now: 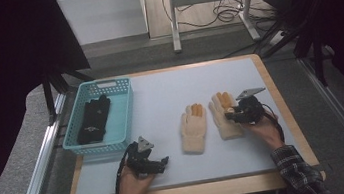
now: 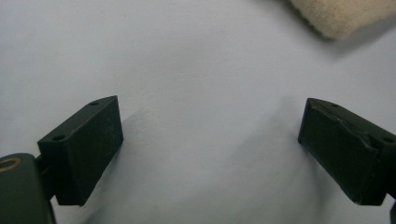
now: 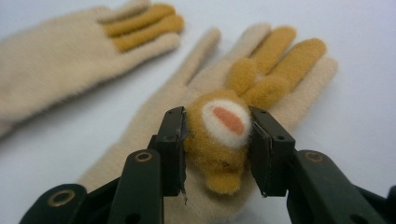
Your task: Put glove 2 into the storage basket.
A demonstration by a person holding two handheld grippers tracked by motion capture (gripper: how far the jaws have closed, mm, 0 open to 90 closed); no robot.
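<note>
Two cream knit gloves with orange fingers lie flat on the pale table (image 1: 159,93). The left glove (image 1: 194,127) (image 3: 56,56) lies free. On the right glove (image 1: 219,121) (image 3: 154,126) sits an orange plush patch (image 3: 224,126) with a white and pink spot. My right gripper (image 1: 233,115) (image 3: 218,140) is shut on that patch, one pad pressing each side. Near the table's front left, my left gripper (image 1: 163,162) (image 2: 210,140) hovers open just above bare table, nothing between its jaws. A cream glove edge (image 2: 336,16) shows at the top right of the left gripper view.
A teal plastic basket (image 1: 72,143) stands at the table's left edge and holds black gloves (image 1: 95,119). The table's wooden rim (image 1: 288,112) runs along the right side. Metal rails flank the table, and a desk frame with cables stands behind.
</note>
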